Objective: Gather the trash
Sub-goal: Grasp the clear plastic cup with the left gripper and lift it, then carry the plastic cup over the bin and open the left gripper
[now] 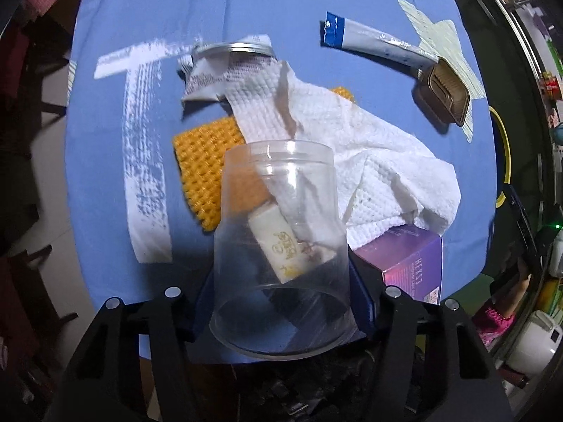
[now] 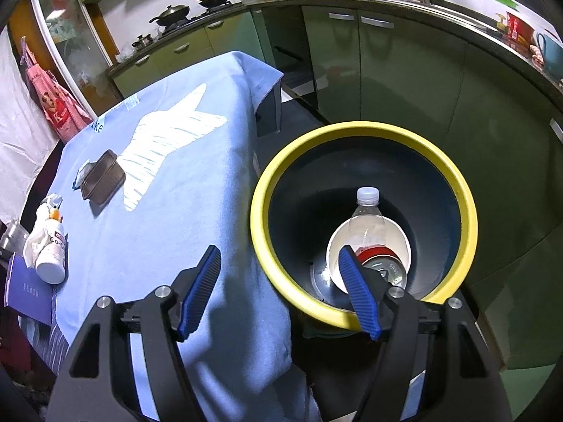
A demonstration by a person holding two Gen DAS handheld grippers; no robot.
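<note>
My left gripper [image 1: 281, 302] is shut on a clear plastic jar [image 1: 281, 246] and holds it above the blue tablecloth [image 1: 116, 17]. A white paper towel [image 1: 352, 130], an orange sponge cloth [image 1: 200, 161], a crumpled wrapper with a metal lid [image 1: 232, 52], a squeezed tube [image 1: 373, 40] and a brown tray [image 1: 447, 93] lie on the cloth. My right gripper [image 2: 278, 260] is open and empty above the gap between the table and a yellow-rimmed bin [image 2: 454, 183]. The bin holds a plastic bottle [image 2: 367, 211], a white cup [image 2: 332, 249] and a can [image 2: 383, 267].
A purple box [image 1: 411, 263] sits at the table's near right edge. In the right wrist view the brown tray [image 2: 102, 179], a white bottle [image 2: 52, 253] and the purple box [image 2: 24, 292] lie on the table. Green kitchen cabinets [image 2: 387, 70] stand behind the bin.
</note>
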